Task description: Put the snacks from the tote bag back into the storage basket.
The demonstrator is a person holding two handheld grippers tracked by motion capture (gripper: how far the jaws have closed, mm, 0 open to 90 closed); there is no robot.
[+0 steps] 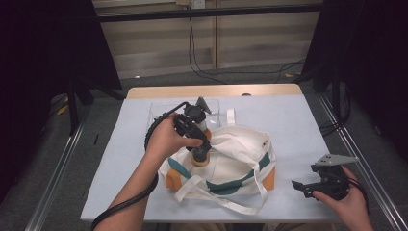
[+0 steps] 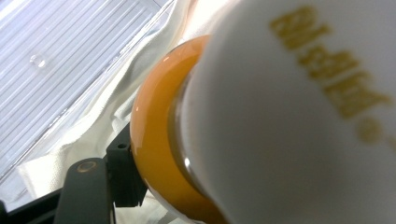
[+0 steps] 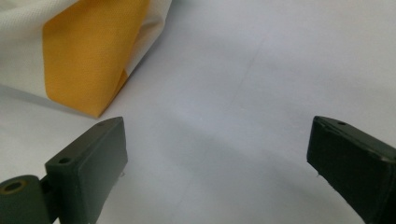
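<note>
A white bottle with gold lettering and an orange band hangs tilted over the mouth of a white tote bag with teal stripes and orange corners. My left gripper is shut on the bottle. In the left gripper view the bottle looms close, and one black finger shows at the lower left against its orange band. My right gripper stands open low over the table, right of the bag. In the right gripper view nothing lies between the spread jaws of that gripper, and the bag's orange corner lies ahead to the left.
A clear plastic tray lies behind the bag at the table's far left, and it is ribbed in the left gripper view. The bag's long handles trail toward the near edge. A pale sheet covers the table.
</note>
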